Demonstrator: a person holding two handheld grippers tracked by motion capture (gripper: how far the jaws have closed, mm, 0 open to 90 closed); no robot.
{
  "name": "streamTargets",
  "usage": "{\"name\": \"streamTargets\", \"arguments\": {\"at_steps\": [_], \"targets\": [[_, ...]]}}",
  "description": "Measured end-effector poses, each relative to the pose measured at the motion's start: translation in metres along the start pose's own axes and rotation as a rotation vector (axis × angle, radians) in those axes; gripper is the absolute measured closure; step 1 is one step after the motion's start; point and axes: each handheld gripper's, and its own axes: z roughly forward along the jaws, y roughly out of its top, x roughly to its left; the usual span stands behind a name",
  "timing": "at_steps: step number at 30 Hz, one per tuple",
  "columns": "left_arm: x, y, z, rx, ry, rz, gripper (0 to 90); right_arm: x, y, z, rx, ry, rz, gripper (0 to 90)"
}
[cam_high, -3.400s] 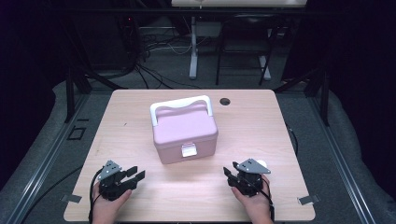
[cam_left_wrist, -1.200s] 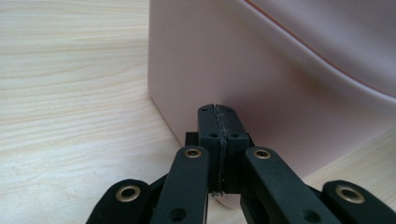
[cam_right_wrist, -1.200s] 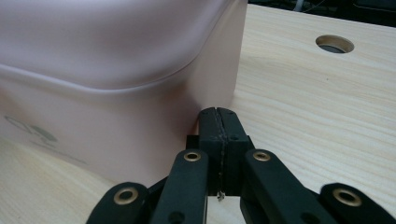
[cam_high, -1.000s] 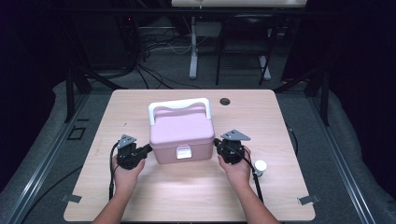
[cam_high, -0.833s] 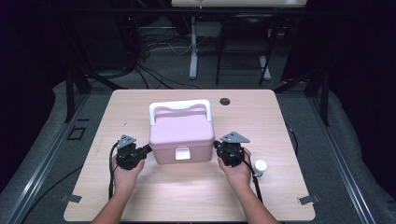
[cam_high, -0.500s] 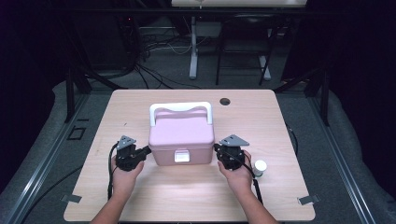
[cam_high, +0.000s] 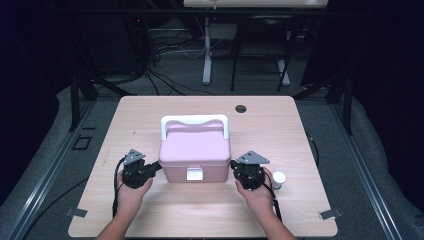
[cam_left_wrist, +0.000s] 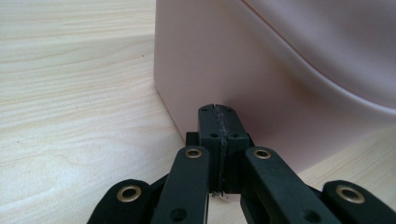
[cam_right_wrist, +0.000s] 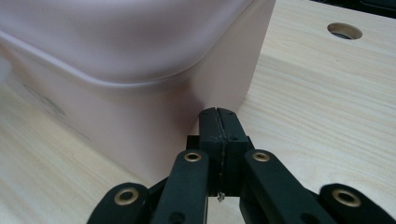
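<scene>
A: What is changing around the pink box (cam_high: 194, 152) right now?

B: Both hands are closing in on it. A few seconds ago they were resting near the front edge of the table (cam_high: 150, 107), well apart from the box; now the left claw (cam_high: 156, 166) is pressing its tip at the box's left side wall and the right claw (cam_high: 233, 165) is doing the same on the right, having slid a little nearer in the last second.

A: Are the claws grasping anything?

B: No. In each gripper view the jaws are clenched tight together, nothing between them, tips up against the lower wall.

A: And the box itself?

B: It is sitting mid-table, lid down, white handle (cam_high: 194, 122) at the back, white latch (cam_high: 194, 174) facing the person, unmoved. A small white cylinder (cam_high: 278, 179) is standing just beside the right hand.

A: So what does that mean?

B: I judge they are bracing the box from both sides, probably to squeeze, lift or steady it.
</scene>
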Motion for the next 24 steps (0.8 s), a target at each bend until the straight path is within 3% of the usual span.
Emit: {"name": "streamTargets", "arguments": {"at_steps": [24], "targets": [[-0.016, -0.021, -0.029, 0.028, -0.043, 0.029, 90.0, 0.019, -0.018, -0.035, 0.038, 0.04, -0.019, 90.0]]}}
